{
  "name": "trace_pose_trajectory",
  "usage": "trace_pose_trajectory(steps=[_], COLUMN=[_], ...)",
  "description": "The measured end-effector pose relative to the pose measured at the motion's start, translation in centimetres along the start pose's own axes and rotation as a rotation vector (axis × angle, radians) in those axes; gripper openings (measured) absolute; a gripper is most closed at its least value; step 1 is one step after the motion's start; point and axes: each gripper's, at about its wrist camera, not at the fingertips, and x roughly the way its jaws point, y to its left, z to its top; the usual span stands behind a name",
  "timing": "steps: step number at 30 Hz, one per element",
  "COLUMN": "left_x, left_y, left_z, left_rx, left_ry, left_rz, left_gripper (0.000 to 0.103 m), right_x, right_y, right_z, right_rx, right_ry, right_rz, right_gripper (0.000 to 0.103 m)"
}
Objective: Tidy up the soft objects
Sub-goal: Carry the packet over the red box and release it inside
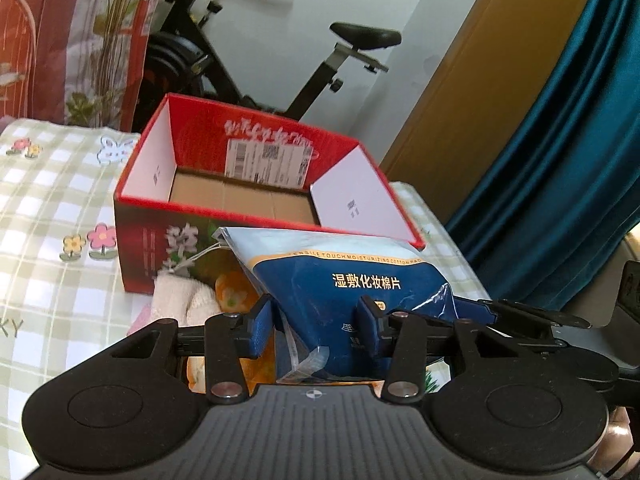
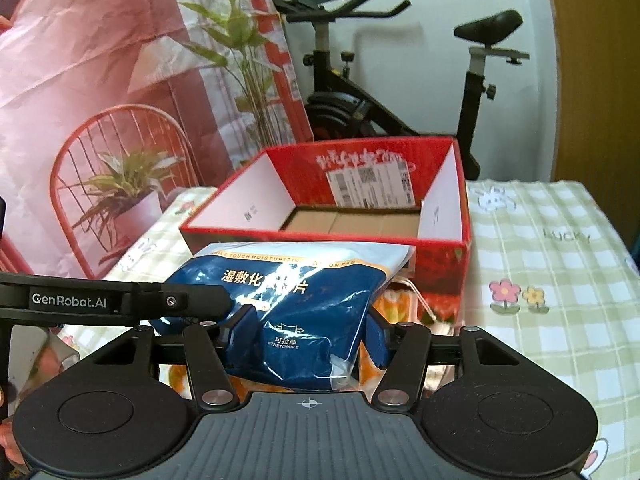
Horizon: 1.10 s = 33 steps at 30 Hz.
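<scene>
Right in front of the red box [image 1: 256, 208], both the left hand-held gripper [image 1: 316, 320] and right hand-held gripper [image 2: 310, 334] are clamped on the blue cotton pad bag [image 1: 352, 280]. Looks light, squishy, slippery plastic, so gripping its lower corners seems smart.

Soft, even daylight fills both views, bright on the white wall [image 1: 280, 60] and pale checked bedcover [image 2: 560, 260], with only faint shadows. Glare streaks the plastic cotton pad packet [image 2: 296, 276], hiding some print. Fisheye bending curves the door frame [image 1: 460, 60]. The shipping label [image 1: 268, 160] looks smeared, perhaps by motion.
</scene>
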Motion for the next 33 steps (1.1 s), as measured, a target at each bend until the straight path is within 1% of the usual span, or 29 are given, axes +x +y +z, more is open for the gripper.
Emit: trace_pose_trajectory(steps=[8, 21, 26, 29, 33], left_x=[-1.3, -0.7, 0.6, 1.7, 3.8], left_y=[-0.4, 0.0, 0.7, 1.3, 2.3], left_z=[1.9, 5.9, 7.8, 9.0, 10.3], left_rx=[0.038, 0.058, 0.051, 0.047, 0.036], left_ry=[-0.054, -0.117, -0.125, -0.125, -0.107], left_rz=[-0.018, -0.045, -0.048, -0.046, -0.044], left_gripper=[0.048, 0.048, 0.048, 0.048, 0.048], right_x=[-1.2, -0.9, 0.7, 2.3, 4.8], right_y=[1.0, 0.8, 0.2, -0.5, -1.6], right_z=[2.4, 7.4, 9.7, 11.0, 12.3], right_rx=[-0.047, -0.09, -0.12, -0.132, -0.136], right_ry=[-0.052, -0.117, -0.131, -0.132, -0.124], right_rz=[0.002, 0.02, 0.027, 0.034, 0.039], right_gripper=[0.054, 0.054, 0.055, 0.055, 0.055])
